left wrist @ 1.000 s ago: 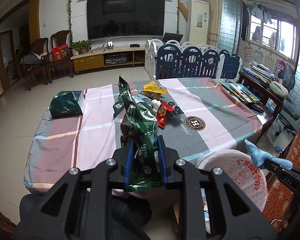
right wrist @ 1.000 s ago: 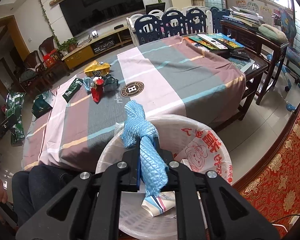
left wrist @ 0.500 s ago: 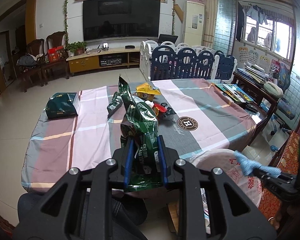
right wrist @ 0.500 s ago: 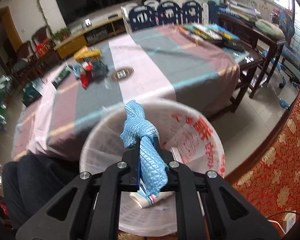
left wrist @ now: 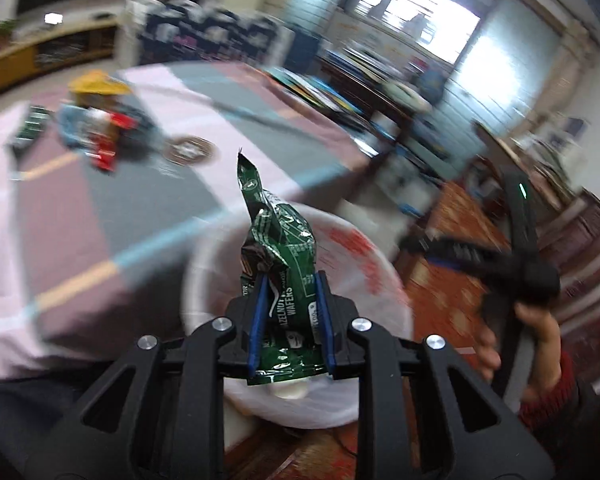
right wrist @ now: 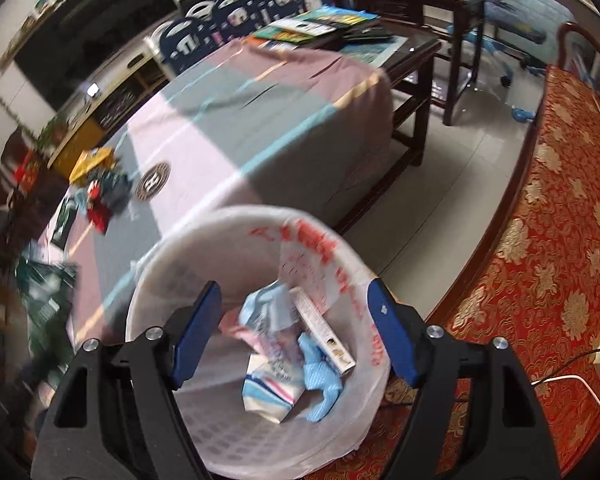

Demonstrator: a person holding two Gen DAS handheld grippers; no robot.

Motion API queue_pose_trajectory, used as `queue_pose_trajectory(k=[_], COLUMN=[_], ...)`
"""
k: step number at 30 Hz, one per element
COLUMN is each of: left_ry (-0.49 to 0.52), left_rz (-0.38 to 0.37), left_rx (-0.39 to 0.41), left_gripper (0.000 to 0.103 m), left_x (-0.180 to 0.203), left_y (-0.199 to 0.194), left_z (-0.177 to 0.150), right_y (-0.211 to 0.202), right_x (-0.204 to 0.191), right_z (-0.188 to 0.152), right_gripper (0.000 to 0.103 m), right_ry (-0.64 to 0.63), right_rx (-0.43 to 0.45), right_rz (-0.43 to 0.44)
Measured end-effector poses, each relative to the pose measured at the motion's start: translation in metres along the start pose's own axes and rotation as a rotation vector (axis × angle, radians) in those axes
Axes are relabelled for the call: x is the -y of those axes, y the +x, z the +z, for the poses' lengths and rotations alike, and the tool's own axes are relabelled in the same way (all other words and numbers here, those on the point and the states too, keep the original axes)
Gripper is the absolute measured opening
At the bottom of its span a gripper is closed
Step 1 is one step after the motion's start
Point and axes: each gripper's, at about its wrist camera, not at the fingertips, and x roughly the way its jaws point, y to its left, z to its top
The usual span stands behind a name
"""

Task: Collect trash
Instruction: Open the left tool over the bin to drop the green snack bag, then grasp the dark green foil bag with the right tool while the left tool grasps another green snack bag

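From the left wrist I see my left gripper clamped on a crumpled green wafer wrapper, standing upright above the white-lined trash basket. Behind it the striped tablecloth carries a blurred heap of wrappers. A hand holds the other rig on the right.

From the right wrist my right gripper stands wide apart, its jaws having just been opening, nothing between them. Below it a blue glove lies in the basket among paper packets. A red patterned cushion lies to the right, dark wooden tables behind.
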Motion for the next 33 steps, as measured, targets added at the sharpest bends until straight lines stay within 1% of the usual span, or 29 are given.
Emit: queue_pose_trajectory(k=[1,2,3,5,6,7,9,11,14,15,16,18,19,20,21,22,25,28,30,31,32,33], left_ry=[0.007,0.015,0.027,0.04,0.036,0.028,0.005,-0.028,-0.154,-0.207,-0.254,-0.332,-0.355,-0.385,-0.415,-0.451,-0.536,-0.583,-0.594,-0.598,-0.601,-0.601], left_rz=[-0.055,-0.077,-0.077,-0.055,-0.027,-0.006,0.021,0.073,0.119,0.162,0.228,0.425,0.486,0.532,0.553,0.565,0.57,0.56,0.524,0.489,0.472,0.465], left_rx=[-0.047,-0.081,-0.109,-0.142,-0.137,-0.118,-0.089,-0.048,0.032,0.063,0.088,0.118,0.131,0.143,0.145,0.138,0.104,0.08,0.076,0.06,0.041,0.017], left_gripper=[0.026,0.028,0.032,0.059,0.08,0.085,0.086,0.086,0.086,0.086,0.086,0.086,0.086,0.086,0.087,0.087,0.087,0.087,0.087,0.085,0.079,0.051], left_x=[0.005,0.009,0.013,0.014,0.012,0.009,-0.004,-0.022,-0.072,-0.095,-0.117,-0.162,-0.181,-0.204,-0.223,-0.245,-0.3,-0.34,-0.357,-0.365,-0.37,-0.374], left_y=[0.015,0.027,0.037,0.049,0.051,0.049,0.042,0.031,0.006,-0.003,-0.011,-0.024,-0.029,-0.033,-0.035,-0.034,-0.022,-0.004,0.008,0.017,0.025,0.032], left_z=[-0.002,-0.003,-0.004,-0.007,-0.008,-0.008,-0.005,0.0,0.012,0.019,0.025,0.044,0.053,0.062,0.07,0.078,0.101,0.121,0.131,0.135,0.137,0.136], right_y=[0.0,0.0,0.001,0.006,0.009,0.012,0.02,0.03,0.044,0.049,0.051,0.056,0.059,0.06,0.062,0.066,0.079,0.092,0.1,0.104,0.108,0.112], right_x=[0.003,0.007,0.009,0.012,0.013,0.013,0.013,0.009,-0.006,-0.014,-0.022,-0.036,-0.045,-0.052,-0.059,-0.069,-0.102,-0.134,-0.154,-0.167,-0.18,-0.194], right_z=[0.003,0.005,0.006,0.007,0.006,0.006,0.005,0.004,0.005,0.006,0.007,0.011,0.014,0.016,0.018,0.021,0.029,0.036,0.041,0.045,0.049,0.053], right_gripper=[0.074,0.074,0.074,0.074,0.074,0.074,0.074,0.074,0.074,0.074,0.074,0.074,0.074,0.074,0.074,0.074,0.074,0.074,0.074,0.074,0.074,0.074], right_ry=[0.011,0.023,0.032,0.04,0.042,0.044,0.047,0.053,0.04,0.025,0.01,-0.022,-0.034,-0.041,-0.049,-0.066,-0.123,-0.17,-0.2,-0.219,-0.239,-0.264], right_rx=[0.004,0.006,0.006,-0.001,-0.005,-0.01,-0.02,-0.035,-0.058,-0.063,-0.064,-0.058,-0.052,-0.048,-0.045,-0.045,-0.06,-0.077,-0.086,-0.087,-0.084,-0.077], right_rz=[-0.004,-0.01,-0.013,-0.016,-0.021,-0.026,-0.03,-0.027,-0.006,0.004,0.013,0.027,0.04,0.053,0.066,0.08,0.12,0.167,0.193,0.209,0.223,0.234])
